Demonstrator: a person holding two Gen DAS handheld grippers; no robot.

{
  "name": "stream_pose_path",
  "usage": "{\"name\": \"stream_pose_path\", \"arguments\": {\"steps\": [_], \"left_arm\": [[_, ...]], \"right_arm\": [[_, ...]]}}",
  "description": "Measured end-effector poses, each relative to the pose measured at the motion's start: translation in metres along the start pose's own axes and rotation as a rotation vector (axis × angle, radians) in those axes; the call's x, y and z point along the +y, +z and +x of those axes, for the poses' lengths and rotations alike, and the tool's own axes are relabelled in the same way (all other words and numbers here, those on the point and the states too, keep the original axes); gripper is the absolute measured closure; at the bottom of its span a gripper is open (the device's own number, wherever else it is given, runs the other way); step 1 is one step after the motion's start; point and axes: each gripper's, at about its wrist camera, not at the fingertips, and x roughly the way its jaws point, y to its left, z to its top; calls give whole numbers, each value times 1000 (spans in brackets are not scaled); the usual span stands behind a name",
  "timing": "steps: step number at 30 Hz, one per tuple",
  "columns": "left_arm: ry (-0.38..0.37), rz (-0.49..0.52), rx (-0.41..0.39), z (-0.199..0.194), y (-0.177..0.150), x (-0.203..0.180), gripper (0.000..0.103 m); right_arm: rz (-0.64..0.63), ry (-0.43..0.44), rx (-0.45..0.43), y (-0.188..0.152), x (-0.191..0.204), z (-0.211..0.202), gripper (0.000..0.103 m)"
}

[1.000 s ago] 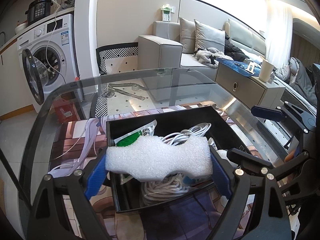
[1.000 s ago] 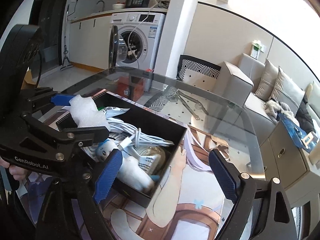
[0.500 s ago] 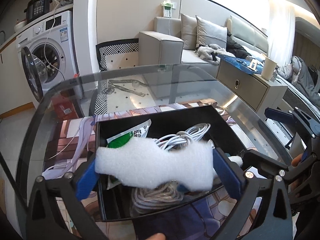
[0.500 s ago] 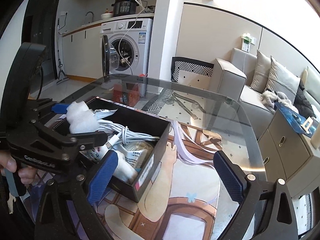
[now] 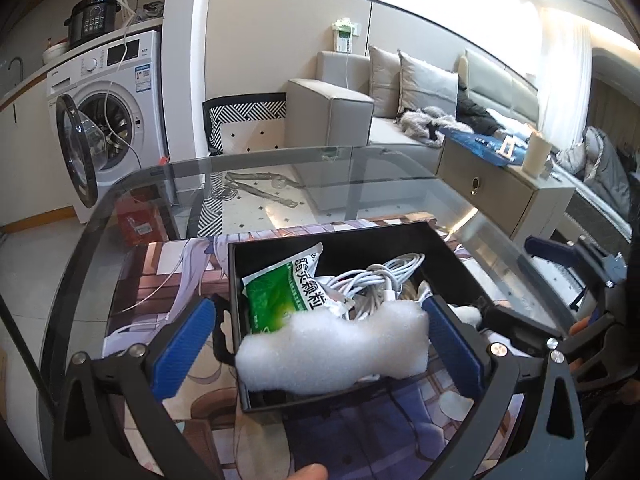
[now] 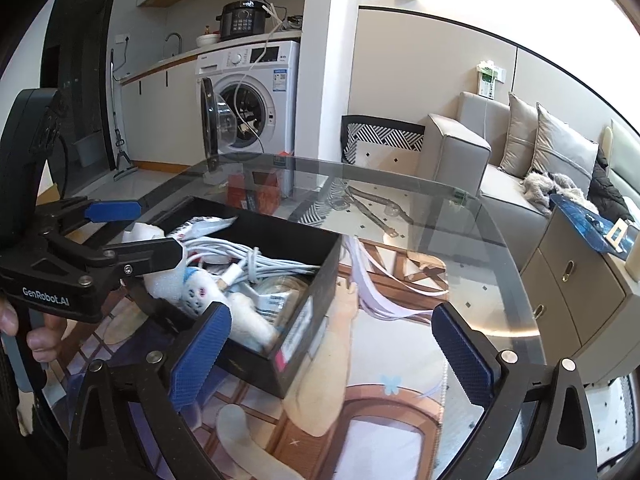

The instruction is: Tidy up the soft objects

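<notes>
A white foam piece (image 5: 332, 350) lies at the near edge of a black open box (image 5: 444, 256) on the glass table. My left gripper (image 5: 316, 344) is open; its blue pads straddle the foam, the left pad well clear of it and the right pad right beside its end. The box holds a green-and-white packet (image 5: 286, 292), coiled white cables (image 5: 380, 276) and a white plush toy (image 6: 200, 292). My right gripper (image 6: 332, 354) is open and empty, over the mat to the right of the box (image 6: 316, 280).
A printed mat (image 6: 384, 400) covers the round glass table (image 6: 400, 176). A washing machine (image 5: 108, 120) with its door open stands at the back left. A grey sofa (image 5: 348, 108) and a low cabinet (image 5: 504, 192) stand at the back right.
My left gripper has opened and let go of the foam, which now rests at the box's near edge. My right gripper has drawn back a little to the right.
</notes>
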Motion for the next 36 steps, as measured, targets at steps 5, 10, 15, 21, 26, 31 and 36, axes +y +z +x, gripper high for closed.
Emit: {"name": "stream_pose_path", "arguments": {"steps": [5,10,15,21,26,31,36], "left_arm": [[16,33,-50,-17,-6,-4,0],[-2,2,-60,-25,-10,3,0],[7,3,-62,-20,-8,0,0],[-15,-15,-79,-19,-2,-2,0],[-28,-25,-109,-31,-2,-2,0],[13,-30,-113,-39,-9,3,0],[67,-25,-129,-41,-21,5,0]], "right_arm": [[-18,10,-31,-1,11,-8,1],[-16,11,-58,1,18,-13,1],[-19,6,-62,1,22,-16,1],[-24,-4,-68,1,22,-22,1],[-15,-4,-75,-3,20,-27,1],[-1,25,-113,-7,24,-31,1],[-10,54,-165,-8,33,-33,1]]}}
